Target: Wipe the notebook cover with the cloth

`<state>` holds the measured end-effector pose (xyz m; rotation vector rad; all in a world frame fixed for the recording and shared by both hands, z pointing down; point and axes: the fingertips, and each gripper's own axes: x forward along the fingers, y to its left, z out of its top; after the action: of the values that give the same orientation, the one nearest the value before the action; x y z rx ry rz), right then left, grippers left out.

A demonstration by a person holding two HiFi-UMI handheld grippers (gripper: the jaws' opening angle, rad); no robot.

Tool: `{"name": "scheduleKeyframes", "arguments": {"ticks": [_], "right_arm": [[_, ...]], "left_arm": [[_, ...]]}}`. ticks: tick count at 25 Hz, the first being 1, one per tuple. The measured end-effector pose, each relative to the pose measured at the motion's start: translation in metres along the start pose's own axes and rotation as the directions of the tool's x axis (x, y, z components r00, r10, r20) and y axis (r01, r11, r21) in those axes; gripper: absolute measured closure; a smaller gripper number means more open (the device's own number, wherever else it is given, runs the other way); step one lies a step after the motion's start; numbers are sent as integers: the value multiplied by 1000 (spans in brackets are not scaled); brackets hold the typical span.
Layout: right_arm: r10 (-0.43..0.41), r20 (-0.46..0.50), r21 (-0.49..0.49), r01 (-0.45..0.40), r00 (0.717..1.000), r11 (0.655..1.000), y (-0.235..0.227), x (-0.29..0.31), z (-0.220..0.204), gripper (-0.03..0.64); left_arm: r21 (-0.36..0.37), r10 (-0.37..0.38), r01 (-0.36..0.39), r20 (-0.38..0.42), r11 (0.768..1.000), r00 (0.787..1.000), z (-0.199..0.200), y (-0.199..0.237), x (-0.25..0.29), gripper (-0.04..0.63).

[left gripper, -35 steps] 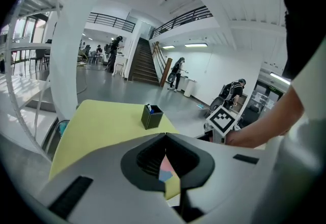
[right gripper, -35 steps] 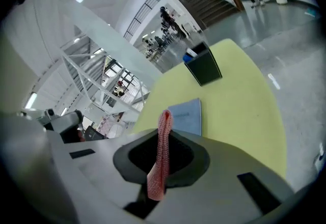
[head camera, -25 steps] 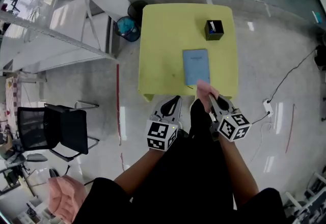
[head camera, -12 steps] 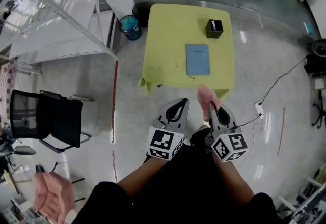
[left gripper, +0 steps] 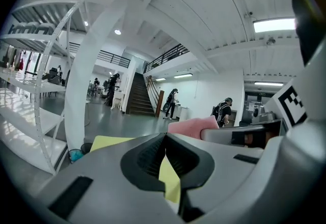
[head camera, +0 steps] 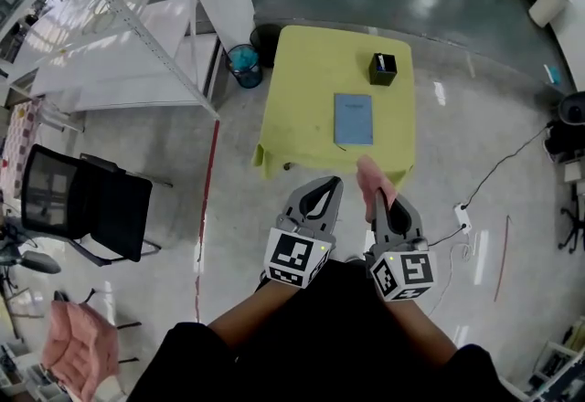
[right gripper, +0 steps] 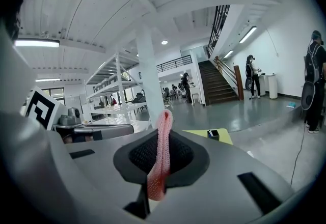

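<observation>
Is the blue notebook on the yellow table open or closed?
Closed: the blue notebook lies flat on the yellow table, showing only its cover.

Person dressed in black. Left hand-held gripper (head camera: 321, 185) and right hand-held gripper (head camera: 381, 203): grey shells, each with a black-and-white marker cube (head camera: 294, 257).

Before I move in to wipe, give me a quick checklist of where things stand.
1. Cloth gripped: ok, the right gripper is shut on it.
2. Left gripper free: ok, jaws together, nothing between them.
3. Notebook accessible: ok, it lies flat on the yellow table with nothing on its cover.
4. Black box out of the way: ok, it stands apart from the notebook, on its far side.
5. Grippers over the notebook: not ok, both are short of the table's near edge.
6. Dirt on the cover: cannot tell.
</observation>
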<state>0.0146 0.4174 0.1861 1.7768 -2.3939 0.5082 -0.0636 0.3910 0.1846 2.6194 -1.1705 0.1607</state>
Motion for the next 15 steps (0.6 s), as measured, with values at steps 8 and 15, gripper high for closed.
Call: {"name": "scheduleKeyframes", "arguments": {"ticks": [8,15], "right_arm": [[-3,-4,-37,3,1000,999,-23,-41,15,580],[51,-39,-41,-53,998,998,-31,-69,4,580]], "left_arm": [[31,70,-71,26,997,997,10,-41,2,581],[26,107,-108,32,994,994,9,-69,-5,581]]}}
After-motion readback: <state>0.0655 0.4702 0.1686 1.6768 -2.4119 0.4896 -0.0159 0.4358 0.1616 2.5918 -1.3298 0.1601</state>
